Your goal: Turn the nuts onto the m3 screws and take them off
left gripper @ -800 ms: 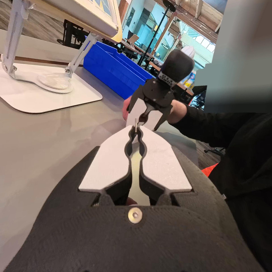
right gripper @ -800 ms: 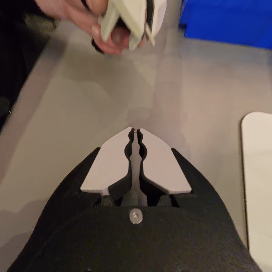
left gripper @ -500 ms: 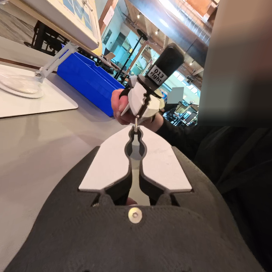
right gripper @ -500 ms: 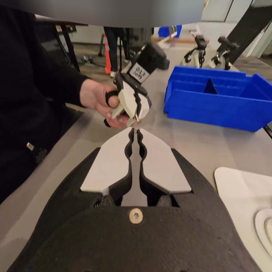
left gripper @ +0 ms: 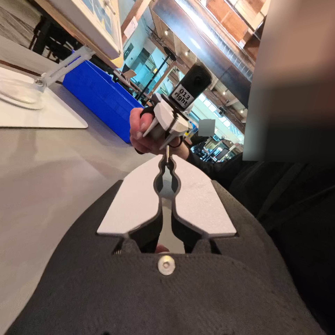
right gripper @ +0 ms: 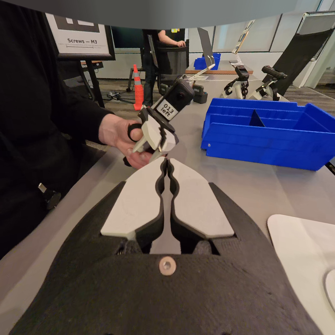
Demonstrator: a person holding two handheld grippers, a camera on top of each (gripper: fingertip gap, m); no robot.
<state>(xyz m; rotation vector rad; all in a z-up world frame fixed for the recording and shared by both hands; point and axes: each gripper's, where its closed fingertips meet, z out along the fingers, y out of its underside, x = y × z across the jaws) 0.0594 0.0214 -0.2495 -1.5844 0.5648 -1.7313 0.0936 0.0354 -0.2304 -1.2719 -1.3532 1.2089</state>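
In the left wrist view my left gripper is shut on a thin metal screw that sticks up out of its tips. The right gripper, held in a hand, points down onto the top of that screw. In the right wrist view my right gripper is shut, and the tiny nut pinched at its tips barely shows. The left gripper is just beyond those tips, with the screw showing at its end. Both are held above the grey table.
A blue divided bin stands on the table to the right; it also shows in the left wrist view. A white stand base lies at the near right. The holder's dark sleeve fills the left. There is about 5 cm between the tips of the two grippers.
Both grippers have lifted and tilted up from the table. The right gripper has swung round and come down tip-first onto the top of the screw held in the left.
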